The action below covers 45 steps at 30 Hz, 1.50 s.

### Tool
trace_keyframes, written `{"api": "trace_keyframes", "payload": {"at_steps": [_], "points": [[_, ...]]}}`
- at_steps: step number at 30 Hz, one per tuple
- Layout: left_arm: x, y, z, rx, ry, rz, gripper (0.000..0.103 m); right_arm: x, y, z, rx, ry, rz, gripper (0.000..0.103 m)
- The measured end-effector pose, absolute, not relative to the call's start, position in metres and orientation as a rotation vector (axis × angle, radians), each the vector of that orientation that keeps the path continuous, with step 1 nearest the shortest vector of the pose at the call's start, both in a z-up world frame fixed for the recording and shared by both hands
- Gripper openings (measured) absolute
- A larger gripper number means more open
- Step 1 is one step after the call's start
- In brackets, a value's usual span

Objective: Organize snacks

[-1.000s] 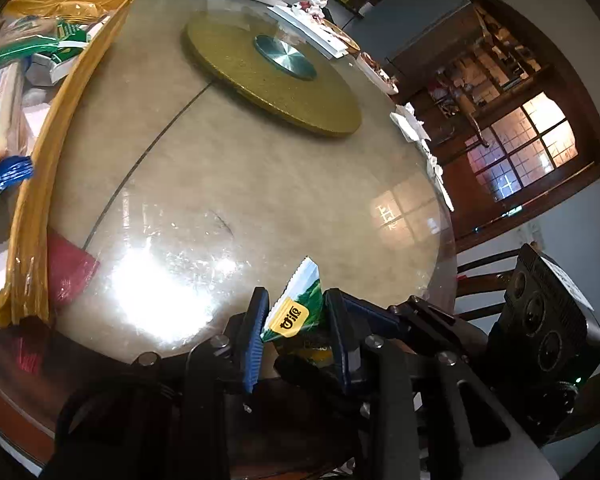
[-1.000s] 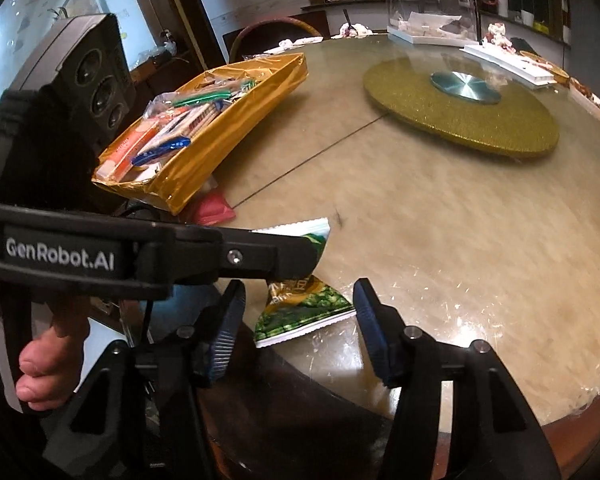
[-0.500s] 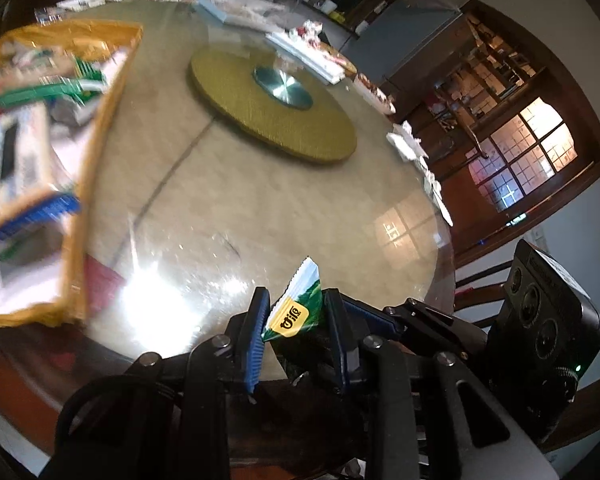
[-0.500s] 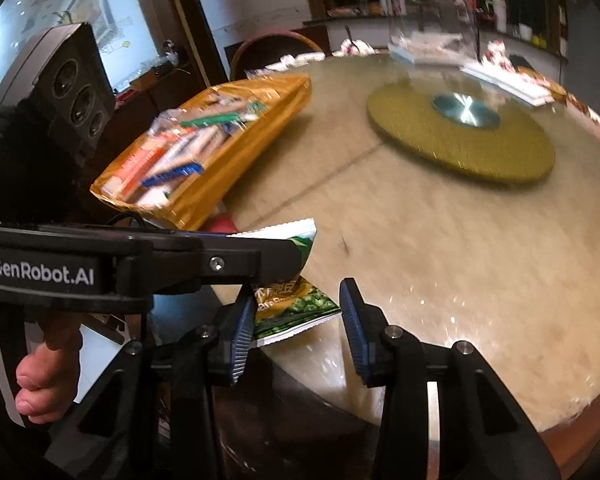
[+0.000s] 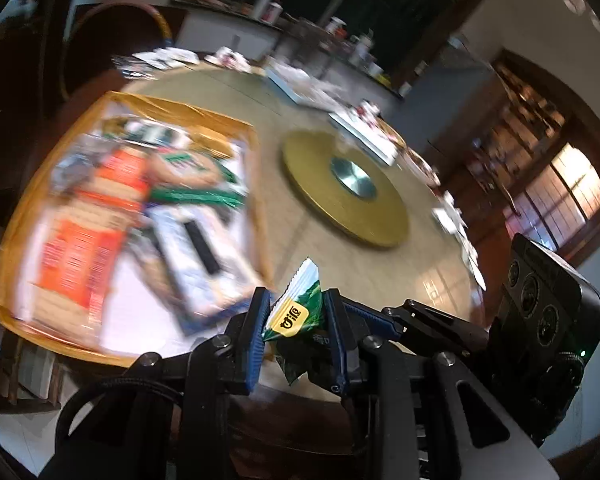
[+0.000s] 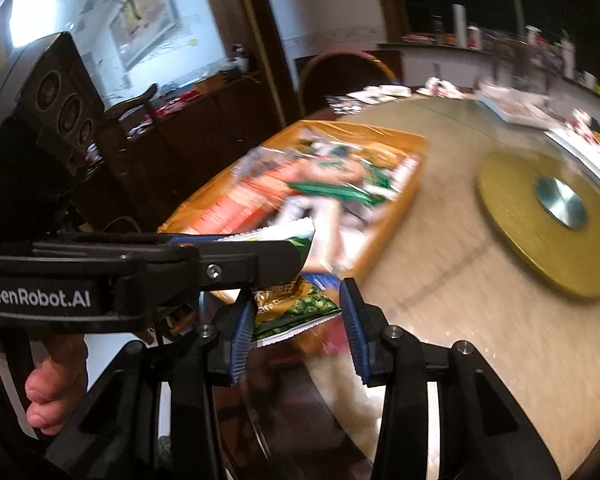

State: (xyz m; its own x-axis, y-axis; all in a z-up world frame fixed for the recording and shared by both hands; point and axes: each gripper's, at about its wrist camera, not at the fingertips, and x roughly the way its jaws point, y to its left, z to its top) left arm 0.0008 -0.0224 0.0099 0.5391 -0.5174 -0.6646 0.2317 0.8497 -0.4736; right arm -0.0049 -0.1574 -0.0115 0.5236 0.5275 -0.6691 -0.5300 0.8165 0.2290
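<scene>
White lettering reading "GenRobot.AI" stands on the black plastic body of the left gripper [image 6: 236, 268], at about nine o'clock in the right wrist view. The small green foil snack packet [image 5: 298, 312] carries a yellow rounded badge with dark script, too stylised to read. On its lower green face [image 6: 296, 304], pale printed characters show at six o'clock, partly hidden and illegible. Print on the orange wrappers is blurred.

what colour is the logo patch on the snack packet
Yellow, on a green and white snack packet; it shows best in the left wrist view.
</scene>
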Motion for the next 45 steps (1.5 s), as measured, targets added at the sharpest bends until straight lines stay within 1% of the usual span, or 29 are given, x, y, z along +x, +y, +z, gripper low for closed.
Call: {"api": "trace_keyframes", "payload": {"at_steps": [10, 19, 25, 26, 29, 30, 31, 32, 33, 34, 35, 39, 41, 45], "points": [[0.024, 0.043, -0.004, -0.426, 0.892, -0.331, 0.027, 0.038, -0.086, -0.025, -0.033, 0.863, 0.718, 0.043], [0.032, 0.054, -0.024, -0.439, 0.926, -0.341, 0.028, 0.041, -0.072, -0.04, -0.077, 0.891, 0.684, 0.044], [0.032, 0.053, -0.022, -0.428, 0.926, -0.344, 0.028, 0.04, -0.074, -0.039, -0.072, 0.891, 0.668, 0.045], [0.031, 0.053, -0.021, -0.426, 0.923, -0.342, 0.03, 0.039, -0.074, -0.038, -0.068, 0.889, 0.667, 0.045], [0.027, 0.051, -0.02, -0.407, 0.913, -0.331, 0.033, 0.038, -0.075, -0.037, -0.052, 0.89, 0.659, 0.046], [0.026, 0.049, -0.019, -0.4, 0.909, -0.33, 0.034, 0.037, -0.077, -0.036, -0.038, 0.89, 0.656, 0.048], [0.024, 0.046, -0.017, -0.386, 0.901, -0.325, 0.037, 0.036, -0.078, -0.035, -0.028, 0.889, 0.652, 0.05], [0.023, 0.045, -0.016, -0.377, 0.895, -0.321, 0.043, 0.035, -0.08, -0.035, -0.021, 0.888, 0.644, 0.057], [0.02, 0.042, -0.013, -0.362, 0.883, -0.313, 0.047, 0.032, -0.083, -0.032, -0.013, 0.885, 0.627, 0.064], [0.018, 0.041, -0.012, -0.353, 0.877, -0.303, 0.054, 0.03, -0.085, -0.03, -0.006, 0.878, 0.62, 0.066], [0.015, 0.039, -0.009, -0.344, 0.867, -0.292, 0.057, 0.028, -0.088, -0.028, 0.004, 0.869, 0.613, 0.071], [0.004, 0.032, 0.001, -0.315, 0.843, -0.258, 0.064, 0.017, -0.101, -0.022, 0.044, 0.848, 0.574, 0.082], [-0.002, 0.029, 0.006, -0.287, 0.821, -0.213, 0.069, 0.012, -0.107, -0.022, 0.056, 0.851, 0.551, 0.082], [-0.01, 0.022, 0.009, -0.227, 0.805, -0.144, 0.07, 0.003, -0.12, -0.024, 0.095, 0.861, 0.512, 0.083]]}}
